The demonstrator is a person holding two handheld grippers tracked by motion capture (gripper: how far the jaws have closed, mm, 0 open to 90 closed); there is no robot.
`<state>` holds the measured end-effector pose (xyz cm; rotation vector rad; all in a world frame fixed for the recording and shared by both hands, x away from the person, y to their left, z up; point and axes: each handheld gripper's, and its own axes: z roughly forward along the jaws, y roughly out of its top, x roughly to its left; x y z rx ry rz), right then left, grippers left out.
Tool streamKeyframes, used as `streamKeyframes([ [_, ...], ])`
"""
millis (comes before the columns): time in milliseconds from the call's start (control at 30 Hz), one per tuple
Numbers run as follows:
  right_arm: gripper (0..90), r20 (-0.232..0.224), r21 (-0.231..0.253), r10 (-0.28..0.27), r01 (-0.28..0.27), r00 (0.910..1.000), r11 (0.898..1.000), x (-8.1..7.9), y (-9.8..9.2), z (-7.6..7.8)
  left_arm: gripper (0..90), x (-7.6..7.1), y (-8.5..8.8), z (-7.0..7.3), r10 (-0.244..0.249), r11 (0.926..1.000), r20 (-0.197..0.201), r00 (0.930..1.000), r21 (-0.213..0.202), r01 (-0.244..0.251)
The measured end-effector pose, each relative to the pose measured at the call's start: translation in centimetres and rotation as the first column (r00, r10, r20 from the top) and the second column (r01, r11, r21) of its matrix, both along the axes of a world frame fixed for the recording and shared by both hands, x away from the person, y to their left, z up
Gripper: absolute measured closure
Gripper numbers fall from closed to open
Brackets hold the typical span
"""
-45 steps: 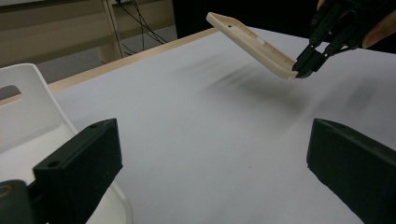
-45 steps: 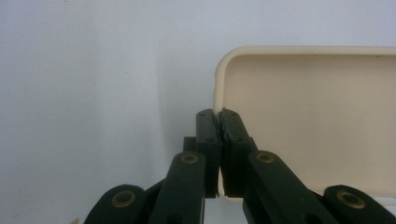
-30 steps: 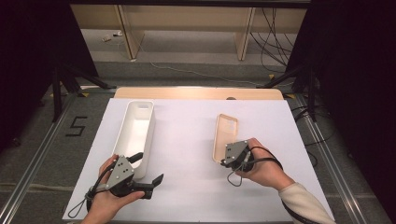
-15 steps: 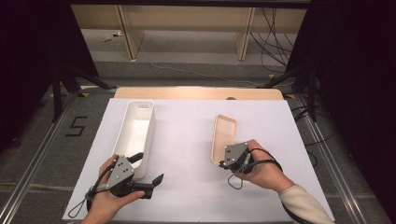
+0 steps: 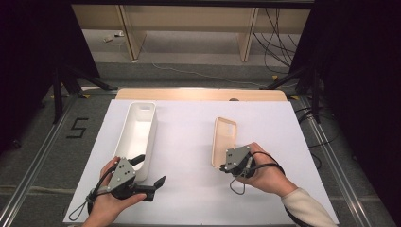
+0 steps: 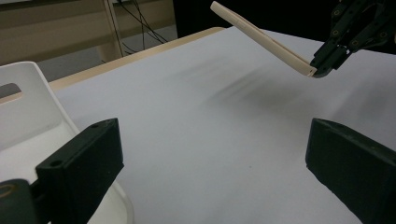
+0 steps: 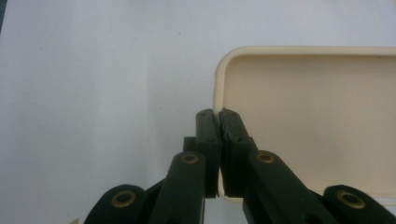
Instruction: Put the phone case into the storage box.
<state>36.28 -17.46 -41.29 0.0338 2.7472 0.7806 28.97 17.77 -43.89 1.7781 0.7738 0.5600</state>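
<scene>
Beige flat plastic lid (image 5: 223, 140) is tilting above the counter (image 5: 189, 137), its near edge hiding inside the clenching right hand-held gripper (image 5: 226, 165); the left hand-held gripper (image 5: 150, 171) is gaping beside the long white plastic bin (image 5: 137, 132).

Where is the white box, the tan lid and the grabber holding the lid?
white box (image 5: 137, 135), high view, on its inside floor.
tan lid (image 5: 224, 139), high view, on its middle.
right gripper (image 7: 219, 122), right gripper view, between its fingertips.
</scene>
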Motion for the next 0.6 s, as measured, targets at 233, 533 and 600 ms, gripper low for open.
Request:
streamKeyframes([
  [233,88.4,-0.003,0.006,0.008,-0.008,1.0,1.0,-0.2,0.2,0.02,3.6,-0.01,0.02,0.02,0.0,1.0,0.0,1.0,0.001,0.0],
  [533,88.4,-0.006,0.012,0.023,-0.022,0.9997,1.0,-0.47,0.39,0.0,3.7,-0.01,0.02,0.02,0.0,1.0,0.0,1.0,-0.001,0.0],
  [600,88.4,-0.008,0.015,0.027,-0.027,0.9996,1.0,-0.52,0.42,0.02,3.7,-0.01,0.03,0.02,0.0,1.0,0.0,1.0,-0.003,0.0],
])
